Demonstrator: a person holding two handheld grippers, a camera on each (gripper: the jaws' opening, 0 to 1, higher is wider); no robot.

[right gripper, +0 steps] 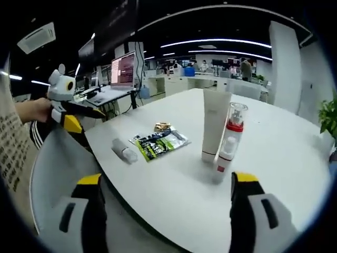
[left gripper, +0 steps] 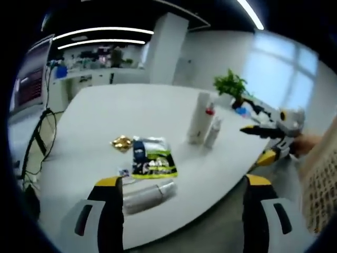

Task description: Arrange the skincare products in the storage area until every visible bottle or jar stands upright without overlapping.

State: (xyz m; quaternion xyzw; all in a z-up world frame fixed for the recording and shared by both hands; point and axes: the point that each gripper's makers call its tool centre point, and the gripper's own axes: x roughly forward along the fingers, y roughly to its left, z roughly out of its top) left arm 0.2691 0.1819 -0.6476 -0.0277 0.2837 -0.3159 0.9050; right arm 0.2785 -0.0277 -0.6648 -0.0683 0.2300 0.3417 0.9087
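Observation:
On the white table (left gripper: 105, 110) a tall white tube (left gripper: 200, 118) stands upright, with a slim bottle with a red band (left gripper: 213, 132) upright right beside it. A silver-white bottle (left gripper: 147, 195) lies on its side near the table edge, just ahead of my open left gripper (left gripper: 183, 181). In the right gripper view the tube (right gripper: 215, 124) and red-banded bottle (right gripper: 230, 137) stand a little ahead of my open right gripper (right gripper: 168, 179), and the lying bottle (right gripper: 124, 151) is at the left. Neither gripper touches anything.
A green-black sachet (left gripper: 152, 161) and a small gold packet (left gripper: 122, 142) lie flat by the lying bottle. A potted plant (left gripper: 231, 84) stands at the far table edge. The right gripper (left gripper: 251, 145) hangs beyond the table's right edge. Desks and monitors (right gripper: 122, 71) stand behind.

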